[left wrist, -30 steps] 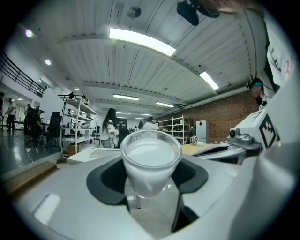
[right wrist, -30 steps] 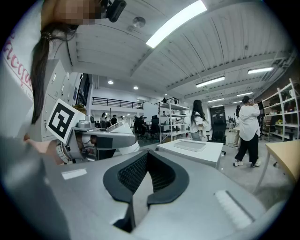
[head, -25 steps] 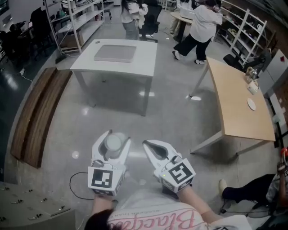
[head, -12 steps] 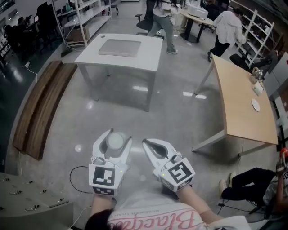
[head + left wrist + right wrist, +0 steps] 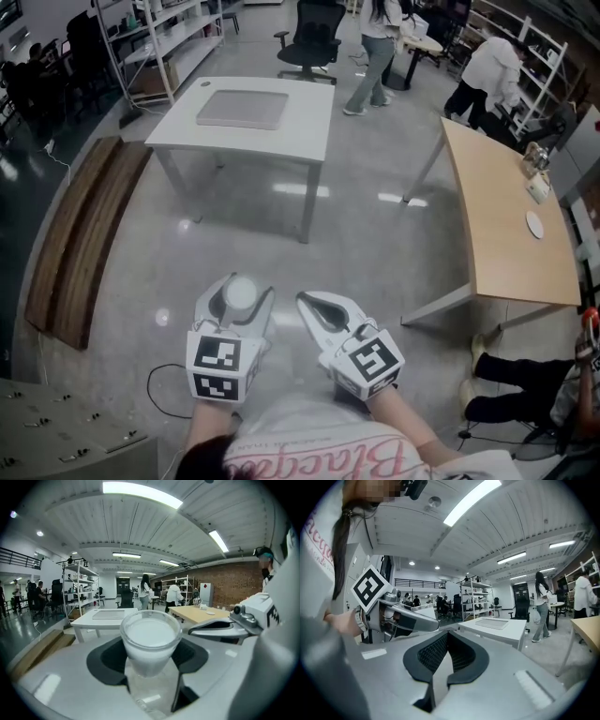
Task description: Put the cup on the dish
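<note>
Little had changed: the left gripper [image 5: 241, 287] stayed clamped on the cup [image 5: 150, 639], and the right gripper [image 5: 309, 302] stayed closed and empty. The dish [image 5: 534, 224] still lay on the table [image 5: 497, 169] at two o'clock, well apart, so the carry likely remained ahead.

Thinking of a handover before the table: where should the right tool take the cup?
Probably just under the rim of the cup, coming level from the right: it stands upright and flares upward, and the left tool clamps its lower wall. Open the shut right tool first.
</note>
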A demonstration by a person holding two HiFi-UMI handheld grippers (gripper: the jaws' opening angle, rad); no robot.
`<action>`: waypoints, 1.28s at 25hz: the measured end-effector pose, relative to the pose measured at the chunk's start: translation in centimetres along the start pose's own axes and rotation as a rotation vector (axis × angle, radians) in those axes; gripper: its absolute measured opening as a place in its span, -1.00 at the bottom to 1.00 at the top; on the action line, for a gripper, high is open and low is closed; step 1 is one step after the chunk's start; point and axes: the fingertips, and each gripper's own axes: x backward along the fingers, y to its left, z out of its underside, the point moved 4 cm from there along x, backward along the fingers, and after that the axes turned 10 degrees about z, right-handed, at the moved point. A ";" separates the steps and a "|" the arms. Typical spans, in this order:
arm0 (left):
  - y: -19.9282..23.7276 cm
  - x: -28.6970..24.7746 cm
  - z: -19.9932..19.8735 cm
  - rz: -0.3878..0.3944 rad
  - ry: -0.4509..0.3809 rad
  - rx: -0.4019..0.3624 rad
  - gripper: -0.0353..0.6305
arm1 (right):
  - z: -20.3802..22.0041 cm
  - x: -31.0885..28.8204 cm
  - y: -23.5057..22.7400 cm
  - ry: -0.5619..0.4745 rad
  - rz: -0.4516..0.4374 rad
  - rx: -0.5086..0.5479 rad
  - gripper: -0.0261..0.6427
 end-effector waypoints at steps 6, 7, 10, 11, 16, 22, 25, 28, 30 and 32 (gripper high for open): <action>4.4 -3.8 -1.4 0.006 0.030 0.003 -0.11 | -1.6 -5.3 -2.1 -0.008 -0.001 0.017 -0.92; 5.2 -4.5 -1.8 0.010 0.035 0.002 -0.11 | -1.9 -6.2 -2.4 -0.010 0.002 0.020 -0.92; 7.3 -6.5 -2.6 0.022 0.054 0.007 -0.11 | -2.7 -8.7 -3.7 -0.010 0.015 0.021 -0.92; 8.1 -7.2 -2.8 0.027 0.059 0.011 -0.11 | -2.9 -9.6 -4.3 -0.006 0.019 0.015 -0.92; 11.6 -10.5 -3.6 0.061 0.094 0.050 -0.11 | -3.5 -14.4 -6.3 0.017 0.022 -0.010 -0.92; 15.1 -13.2 -4.9 0.075 0.125 0.036 -0.11 | -4.5 -19.6 -7.6 0.019 0.019 0.003 -0.92; 16.5 -14.0 -5.1 0.077 0.135 0.034 -0.11 | -4.6 -21.2 -7.9 0.021 0.013 0.005 -0.92; 17.7 -14.8 -5.3 0.076 0.136 0.046 -0.11 | -4.6 -22.3 -8.5 0.035 0.019 -0.002 -0.92; 18.5 -15.3 -5.4 0.073 0.140 0.058 -0.11 | -4.6 -23.0 -9.1 0.058 0.034 -0.006 -0.92; 19.2 -15.7 -5.5 0.071 0.146 0.067 -0.11 | -4.7 -23.7 -9.5 0.067 0.039 -0.011 -0.92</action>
